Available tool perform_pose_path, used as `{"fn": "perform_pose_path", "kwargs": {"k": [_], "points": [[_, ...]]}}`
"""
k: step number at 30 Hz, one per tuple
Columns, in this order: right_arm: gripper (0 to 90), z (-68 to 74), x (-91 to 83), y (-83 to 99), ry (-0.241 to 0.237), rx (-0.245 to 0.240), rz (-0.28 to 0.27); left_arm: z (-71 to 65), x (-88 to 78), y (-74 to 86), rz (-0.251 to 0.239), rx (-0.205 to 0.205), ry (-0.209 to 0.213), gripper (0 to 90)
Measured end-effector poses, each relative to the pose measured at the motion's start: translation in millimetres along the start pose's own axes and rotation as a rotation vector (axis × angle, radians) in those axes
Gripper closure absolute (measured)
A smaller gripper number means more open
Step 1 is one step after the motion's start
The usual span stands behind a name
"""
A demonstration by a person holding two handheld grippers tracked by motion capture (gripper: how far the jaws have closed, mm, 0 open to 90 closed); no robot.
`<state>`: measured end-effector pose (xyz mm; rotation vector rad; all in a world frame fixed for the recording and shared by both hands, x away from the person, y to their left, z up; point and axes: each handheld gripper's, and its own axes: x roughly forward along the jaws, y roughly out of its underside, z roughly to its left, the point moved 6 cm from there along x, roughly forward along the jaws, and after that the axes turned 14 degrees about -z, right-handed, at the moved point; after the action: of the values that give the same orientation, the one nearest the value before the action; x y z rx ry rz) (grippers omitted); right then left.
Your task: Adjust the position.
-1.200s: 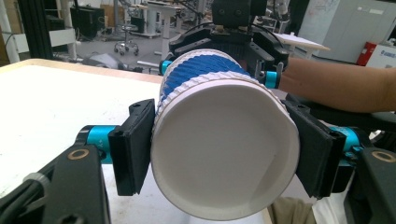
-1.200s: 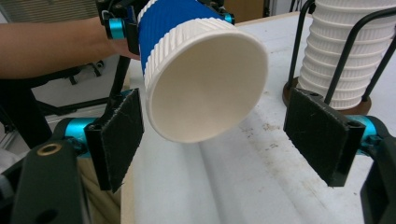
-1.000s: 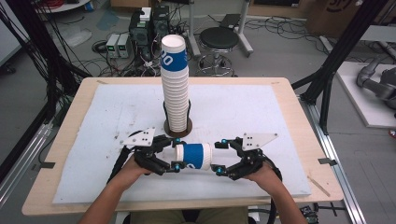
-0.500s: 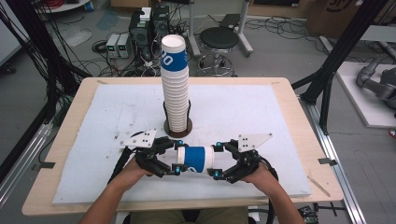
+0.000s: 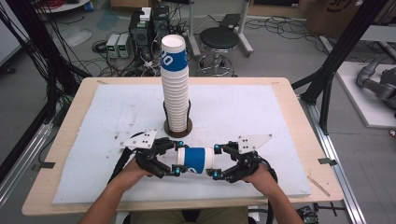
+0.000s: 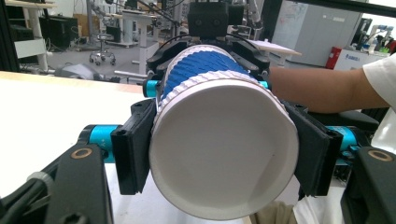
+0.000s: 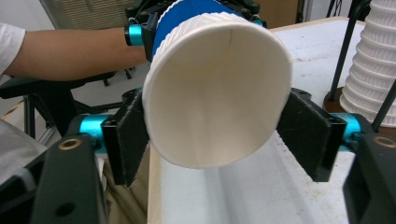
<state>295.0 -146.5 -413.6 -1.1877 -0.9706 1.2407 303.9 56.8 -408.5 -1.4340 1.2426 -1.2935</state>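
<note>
Right gripper (image 5: 218, 163) fingers have just been closing and now pinch the open mouth of the sideways paper cup (image 5: 196, 160) low over the near surface (image 5: 280, 121), left gripper (image 5: 173, 159) clamped on its base — likely about to pull nested cups apart.

Ribbed matt paper cup (image 5: 196, 160); rough white foam mat (image 5: 261, 116); pale wooden table (image 5: 292, 100).

Your two forearms reach in from the table's near edge, hands level and facing each other. Your left gripper (image 5: 178, 161) is clamped on something. Your right gripper (image 5: 216, 162) has just been closing, pads now pressing.
</note>
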Motion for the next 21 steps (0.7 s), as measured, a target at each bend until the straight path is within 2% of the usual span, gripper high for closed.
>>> {"fn": "perform_pose_path", "kwargs": {"k": [5, 9, 10, 13, 14, 21], "points": [[32.4, -1.4, -1.4, 0.5, 0.016, -0.015, 0.017, 2.1, -0.2, 2.5, 0.019, -0.007, -0.025, 31.9], [33.4, -1.9, -2.3, 0.8, 0.016, -0.024, 0.022, 1.0, 0.9, 3.5, 0.042, 0.005, -0.045, 30.9], [33.4, -1.8, -2.6, 0.8, 0.013, -0.024, 0.025, 1.5, 1.7, 4.0, 0.055, -0.002, -0.063, 28.3], [33.4, -0.9, -1.7, 1.1, 0.008, -0.031, 0.034, 3.0, 3.5, 5.7, 0.098, -0.068, -0.1, 16.8], [33.4, -0.9, -1.7, 1.4, 0.01, -0.034, 0.041, 3.6, 3.0, 5.5, 0.113, -0.073, -0.114, 15.8], [33.4, -2.5, -4.9, -1.5, 0.015, -0.036, 0.054, 3.7, 0.0, -1.1, 0.147, -0.049, -0.122, 15.7]]}}
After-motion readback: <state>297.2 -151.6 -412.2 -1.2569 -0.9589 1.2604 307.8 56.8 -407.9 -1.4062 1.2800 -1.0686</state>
